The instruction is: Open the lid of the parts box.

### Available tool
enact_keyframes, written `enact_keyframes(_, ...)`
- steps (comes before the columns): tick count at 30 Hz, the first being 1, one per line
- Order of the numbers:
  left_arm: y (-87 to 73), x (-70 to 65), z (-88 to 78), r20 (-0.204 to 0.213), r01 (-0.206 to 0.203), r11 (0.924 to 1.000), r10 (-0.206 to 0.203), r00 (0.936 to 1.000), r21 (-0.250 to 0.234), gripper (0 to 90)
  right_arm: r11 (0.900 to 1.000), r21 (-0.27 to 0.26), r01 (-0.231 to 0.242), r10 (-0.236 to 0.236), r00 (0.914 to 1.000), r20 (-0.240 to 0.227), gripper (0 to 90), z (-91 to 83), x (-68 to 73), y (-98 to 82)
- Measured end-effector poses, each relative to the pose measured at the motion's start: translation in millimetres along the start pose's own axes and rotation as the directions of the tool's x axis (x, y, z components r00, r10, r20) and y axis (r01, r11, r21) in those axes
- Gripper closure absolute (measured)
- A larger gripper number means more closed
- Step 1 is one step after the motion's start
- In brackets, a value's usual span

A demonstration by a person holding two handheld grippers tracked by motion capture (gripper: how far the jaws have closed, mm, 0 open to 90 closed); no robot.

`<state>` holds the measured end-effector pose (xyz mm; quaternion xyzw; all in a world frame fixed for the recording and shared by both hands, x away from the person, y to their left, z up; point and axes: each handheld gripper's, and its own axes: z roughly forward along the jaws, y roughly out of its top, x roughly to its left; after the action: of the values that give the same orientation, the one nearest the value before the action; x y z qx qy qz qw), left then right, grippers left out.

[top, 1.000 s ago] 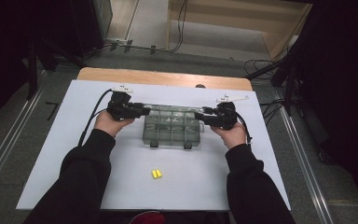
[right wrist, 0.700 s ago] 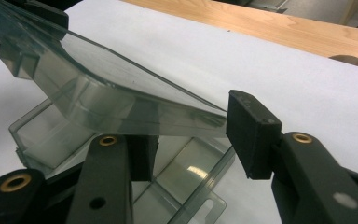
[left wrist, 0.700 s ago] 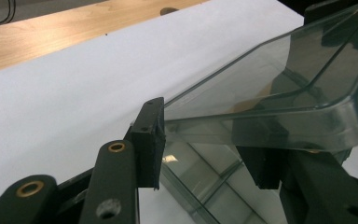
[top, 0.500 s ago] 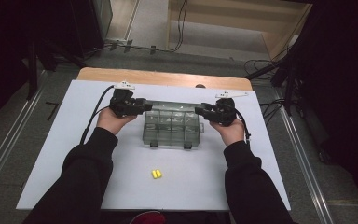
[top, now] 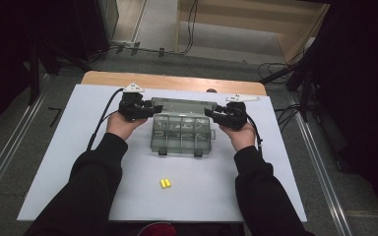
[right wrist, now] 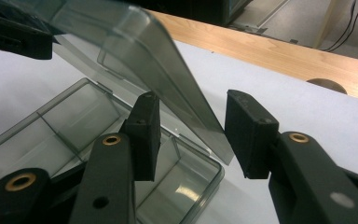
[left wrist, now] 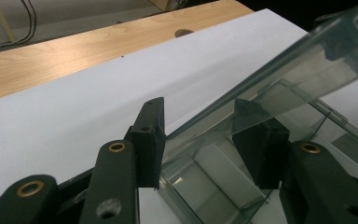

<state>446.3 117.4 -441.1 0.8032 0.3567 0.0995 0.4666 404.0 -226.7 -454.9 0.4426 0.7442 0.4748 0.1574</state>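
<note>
Lid (top: 182,104) between two hand-held grippers

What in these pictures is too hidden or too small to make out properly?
- Yellow pieces, high view: too small to tell what they are.
- Left claw, left claw view: the smoky raised lid covers one pad, so whether it presses on the lid is unclear.
- Right claw, right claw view: lid edge between the pads; contact unclear.
- Clear box, high view: compartments too dim to tell any contents.
</note>
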Motion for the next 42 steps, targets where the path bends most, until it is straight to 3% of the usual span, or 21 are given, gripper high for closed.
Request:
enact_keyframes(13, 0.1, -0.5, 8.3, -0.031, 0.028, 0.9984, -0.03, 0.9991, -0.05, 54.5, 0.999, -0.046, -0.019, 0.02, 0.9996, 0.022, 56.2, 9.9, -5.2, -1.9)
enact_keyframes(29, -3.8, 1.3, 18.0, -0.084, 0.026, 0.9962, -0.033, 0.996, -0.083, 55.4, 0.995, -0.095, -0.038, 0.044, 0.9971, 0.062, 61.4, 20.8, -9.5, -5.3)
enact_keyframes(33, -5.7, 1.4, 21.0, -0.099, 0.024, 0.9966, -0.031, 0.9946, -0.079, 55.4, 0.995, -0.089, -0.046, 0.052, 0.9963, 0.069, 61.4, 23.4, -9.6, -6.4)
enact_keyframes(38, -7.5, 1.5, 24.5, -0.106, 0.023, 0.9962, -0.032, 0.9938, -0.084, 55.2, 0.997, -0.071, -0.002, 0.009, 0.9954, 0.095, 61.7, 30.4, -10.0, -9.8)
enact_keyframes(40, -7.6, 0.9, 25.2, -0.116, 0.016, 0.9965, -0.026, 0.9929, -0.082, 55.1, 0.996, -0.077, -0.034, 0.041, 0.9957, 0.083, 61.9, 32.1, -11.9, -11.0)
enact_keyframes(42, -8.3, 1.1, 26.4, -0.121, 0.015, 0.9963, -0.025, 0.9923, -0.085, 55.1, 0.996, -0.081, -0.036, 0.043, 0.9954, 0.086, 62.4, 33.6, -12.9, -11.5)
